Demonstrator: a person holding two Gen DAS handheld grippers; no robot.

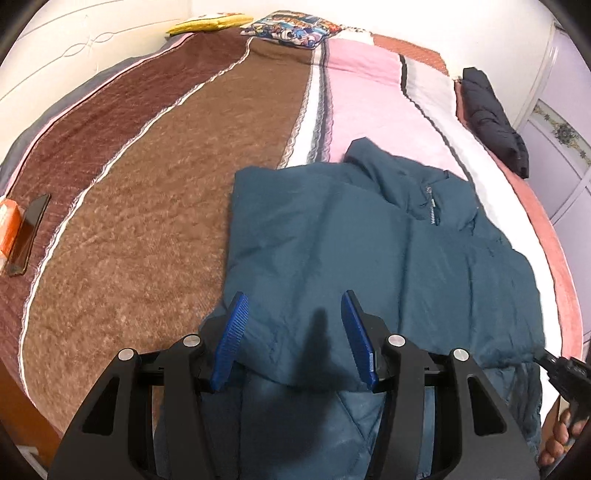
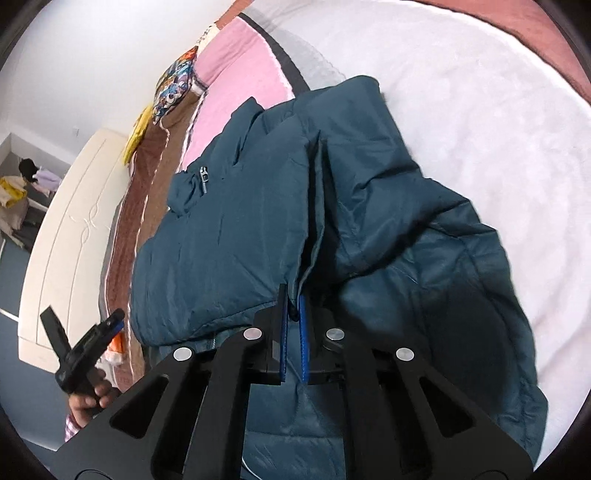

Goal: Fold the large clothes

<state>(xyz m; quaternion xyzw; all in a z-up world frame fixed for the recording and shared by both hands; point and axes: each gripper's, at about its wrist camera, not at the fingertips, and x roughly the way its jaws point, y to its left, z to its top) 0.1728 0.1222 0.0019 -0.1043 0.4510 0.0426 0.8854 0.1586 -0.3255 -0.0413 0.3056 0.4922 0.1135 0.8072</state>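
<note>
Right tool: blue pads pressed together on a fold edge of the jacket, fabric pinched between them; seen in the left wrist view only as a black tip at the lower right edge, with part of a hand below it.
Left tool: jaws apart, pads hovering over the near part of the jacket, nothing between them pressed; own shadow falls on the cloth between the pads. In the right wrist view it shows at lower left, held by a hand, off the side of the bed.
Jacket: teal padded jacket, lies on the bed at the near right side, partly folded, one flap laid over the body; lighter quilted lining shows at the near edge under both tools.
Zipper: metal pull near the collar, at the far end of the jacket.
Collar: stands up at the far end, over the pink stripe.
Bed: covered in a striped blanket, brown, white, pink and grey bands running away from the camera.
Phone: dark, on the left of the bed, beside an orange box.
Dark garment: black padded bundle at the far right edge of the bed, well apart from the jacket.
Pillows: patterned one and yellow one at the far head end.
Headboard: cream panel, left in the right wrist view.
</note>
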